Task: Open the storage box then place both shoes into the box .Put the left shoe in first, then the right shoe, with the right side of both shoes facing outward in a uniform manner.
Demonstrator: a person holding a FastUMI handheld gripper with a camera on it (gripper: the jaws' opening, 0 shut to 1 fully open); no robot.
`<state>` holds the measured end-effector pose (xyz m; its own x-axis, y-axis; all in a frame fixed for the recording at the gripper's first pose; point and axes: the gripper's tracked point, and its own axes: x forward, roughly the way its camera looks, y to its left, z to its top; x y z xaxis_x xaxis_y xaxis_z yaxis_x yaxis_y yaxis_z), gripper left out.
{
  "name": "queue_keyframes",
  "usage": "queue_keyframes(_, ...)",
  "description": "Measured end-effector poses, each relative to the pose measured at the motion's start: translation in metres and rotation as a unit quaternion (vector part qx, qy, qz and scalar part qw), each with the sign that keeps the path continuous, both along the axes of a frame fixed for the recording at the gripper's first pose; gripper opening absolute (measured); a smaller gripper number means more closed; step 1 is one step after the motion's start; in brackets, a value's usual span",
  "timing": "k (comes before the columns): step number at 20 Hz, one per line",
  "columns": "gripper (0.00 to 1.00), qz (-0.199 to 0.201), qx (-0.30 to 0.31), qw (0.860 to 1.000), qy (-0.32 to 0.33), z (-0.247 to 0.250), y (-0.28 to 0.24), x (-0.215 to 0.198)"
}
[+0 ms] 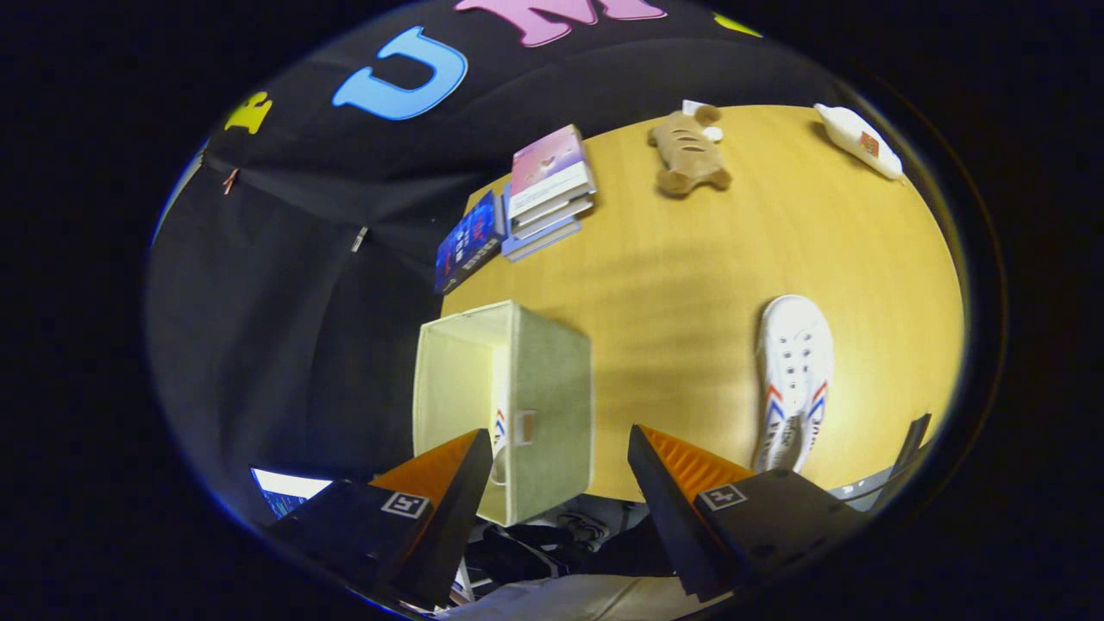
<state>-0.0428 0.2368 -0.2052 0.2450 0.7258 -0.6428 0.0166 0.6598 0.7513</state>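
Gripper (561,466): fingers spread wide, nothing held.
Remaining shoe (793,379): ahead, off beyond right finger; long axis running away from fingers, lying on table (690,285).
Storage box (504,405): open, just ahead of left finger; one shoe (499,431) apparently inside.
Beyond: books (548,190), plush toy (687,152), well clear.

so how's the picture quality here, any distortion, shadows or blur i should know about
Gripper view: strong fisheye bending, so the table edge curves; soft banded shadows fall across the wood between the storage box and the white shoe; the books and plush toy look slightly soft; the open gripper holds nothing; no harsh glare.
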Motion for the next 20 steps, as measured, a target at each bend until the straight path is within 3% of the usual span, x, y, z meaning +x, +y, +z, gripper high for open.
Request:
queue_keyframes(5, 0.97, -0.031, -0.081, 0.996, 0.024, -0.079, -0.091, -0.003)
queue_keyframes(9, 0.97, -0.029, -0.128, 0.989, 0.065, -0.145, -0.129, -0.021)
queue_keyframes(14, 0.97, -0.017, -0.158, 0.983, 0.093, -0.204, -0.143, -0.028)
queue_keyframes(20, 0.97, 0.015, -0.141, 0.985, 0.094, -0.222, -0.116, -0.022)
